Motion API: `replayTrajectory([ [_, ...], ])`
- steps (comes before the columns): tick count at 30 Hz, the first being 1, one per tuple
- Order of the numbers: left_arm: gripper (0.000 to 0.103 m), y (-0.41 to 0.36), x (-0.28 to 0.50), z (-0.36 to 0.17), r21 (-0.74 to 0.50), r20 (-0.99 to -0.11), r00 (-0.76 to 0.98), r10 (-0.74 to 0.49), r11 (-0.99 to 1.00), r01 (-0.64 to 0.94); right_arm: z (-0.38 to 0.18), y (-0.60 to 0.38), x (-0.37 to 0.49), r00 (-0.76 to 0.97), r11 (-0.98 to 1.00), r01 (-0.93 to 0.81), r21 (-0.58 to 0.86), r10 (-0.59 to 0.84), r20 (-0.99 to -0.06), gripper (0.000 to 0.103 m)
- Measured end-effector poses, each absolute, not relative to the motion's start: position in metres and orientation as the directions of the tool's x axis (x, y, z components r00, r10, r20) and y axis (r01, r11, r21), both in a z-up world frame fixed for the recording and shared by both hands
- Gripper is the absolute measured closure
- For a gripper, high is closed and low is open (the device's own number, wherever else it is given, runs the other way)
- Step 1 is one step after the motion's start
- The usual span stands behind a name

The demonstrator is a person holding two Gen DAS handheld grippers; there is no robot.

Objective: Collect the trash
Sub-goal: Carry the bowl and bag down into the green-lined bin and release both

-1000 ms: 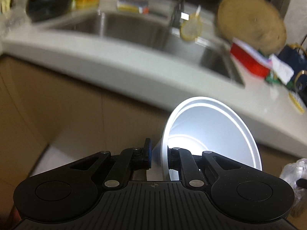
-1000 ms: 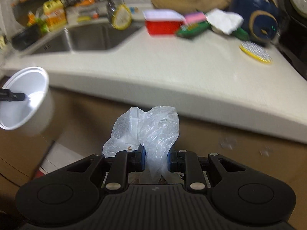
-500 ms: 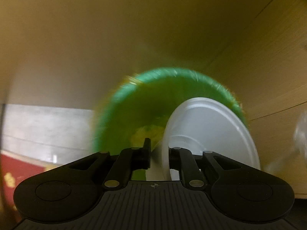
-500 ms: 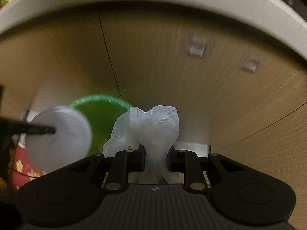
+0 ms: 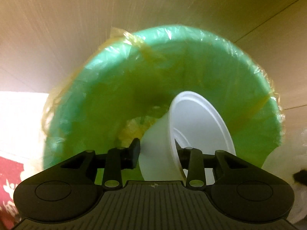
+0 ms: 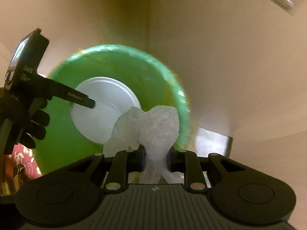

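A white disposable cup [image 5: 199,126] tips over the mouth of a bin with a green liner [image 5: 115,88]. My left gripper [image 5: 158,152] straddles the cup's wall and its jaws are opening. The left pad stands off the wall and the rim leans on the right finger. In the right wrist view the cup [image 6: 107,99] sits over the bin [image 6: 157,72], with one left finger [image 6: 84,101] reaching into it. My right gripper [image 6: 155,159] is shut on a crumpled clear plastic bag [image 6: 153,120], held near the bin's right rim.
Wooden cabinet fronts [image 5: 172,5] rise close behind the bin. A red patterned mat [image 6: 19,164] lies on the floor at lower left. A gloved hand [image 6: 32,122] holds the left gripper. Pale floor tile [image 5: 17,118] shows left of the bin.
Both grippers have dropped from counter height to the green bin and now point down into it. The left jaws, earlier pinching the cup's wall, have spread apart. The right still grips the bag.
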State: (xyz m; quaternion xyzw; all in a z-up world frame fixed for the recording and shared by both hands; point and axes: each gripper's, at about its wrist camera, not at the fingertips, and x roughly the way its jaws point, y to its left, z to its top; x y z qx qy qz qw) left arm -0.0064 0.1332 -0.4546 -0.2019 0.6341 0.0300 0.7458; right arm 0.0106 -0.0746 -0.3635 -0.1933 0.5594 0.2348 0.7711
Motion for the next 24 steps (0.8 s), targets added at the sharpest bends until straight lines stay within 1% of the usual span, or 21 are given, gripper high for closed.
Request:
replayTrajectory([
  [2,0.065,0.118,0.006,-0.472,-0.237,-0.969,0.128,-0.211,0.939,-0.249,-0.365,-0.064,0.009,0.288,0.794,-0.602,-0.084,0.117,-0.951,0.083],
  [4,0.065,0.106,0.013,-0.485,-0.177,-0.983,0.069,-0.167,0.967,-0.184,-0.365,-0.058,0.01,0.311,0.781,-0.612,-0.12,0.098,-0.945,0.083],
  [6,0.065,0.11,0.014,-0.482,-0.164,-0.984,0.107,-0.145,0.966,-0.2,-0.364,-0.062,0.009,0.319,0.78,-0.613,-0.126,0.099,-0.943,0.083],
  [9,0.065,0.135,0.003,-0.459,-0.272,-0.956,0.187,-0.226,0.921,-0.279,-0.367,-0.062,0.008,0.299,0.78,-0.618,-0.095,0.121,-0.947,0.083],
  [11,0.065,0.149,-0.004,-0.445,-0.296,-0.945,0.224,-0.237,0.913,-0.282,-0.373,-0.055,0.008,0.286,0.77,-0.631,-0.09,0.123,-0.95,0.083],
  [12,0.065,0.149,-0.003,-0.445,-0.281,-0.949,0.218,-0.226,0.922,-0.265,-0.377,-0.051,0.007,0.281,0.765,-0.637,-0.094,0.116,-0.953,0.083],
  [13,0.065,0.144,-0.001,-0.45,-0.26,-0.959,0.177,-0.223,0.938,-0.228,-0.382,-0.047,0.006,0.278,0.762,-0.639,-0.106,0.1,-0.956,0.083],
  [14,0.064,0.135,0.003,-0.457,-0.249,-0.964,0.14,-0.225,0.95,-0.187,-0.386,-0.042,0.006,0.278,0.756,-0.642,-0.126,0.076,-0.957,0.083],
  [16,0.065,0.114,0.011,-0.472,-0.197,-0.977,0.104,-0.188,0.977,-0.085,-0.391,-0.04,0.003,0.301,0.737,-0.652,-0.177,0.037,-0.953,0.083],
  [17,0.064,0.109,0.013,-0.478,-0.19,-0.977,0.116,-0.18,0.978,-0.086,-0.387,-0.043,0.001,0.315,0.733,-0.652,-0.193,0.03,-0.949,0.083],
  [19,0.068,0.115,0.014,-0.489,-0.171,-0.98,0.133,-0.148,0.969,-0.18,-0.382,-0.052,0.0,0.328,0.744,-0.635,-0.205,0.021,-0.944,0.083],
  [21,0.065,0.122,0.013,-0.503,-0.237,-0.97,0.118,-0.213,0.937,-0.255,-0.386,-0.058,0.005,0.323,0.761,-0.614,-0.208,0.001,-0.946,0.083],
  [22,0.068,0.121,0.012,-0.505,-0.188,-0.981,0.09,-0.172,0.955,-0.23,-0.386,-0.062,0.006,0.315,0.768,-0.607,-0.205,-0.004,-0.949,0.083],
  [23,0.068,0.121,0.011,-0.501,-0.164,-0.984,0.098,-0.148,0.969,-0.187,-0.388,-0.066,0.006,0.305,0.774,-0.601,-0.198,-0.006,-0.952,0.083],
  [24,0.067,0.131,0.006,-0.493,-0.216,-0.973,0.128,-0.193,0.956,-0.198,-0.391,-0.067,0.007,0.295,0.781,-0.596,-0.187,-0.003,-0.955,0.083],
])
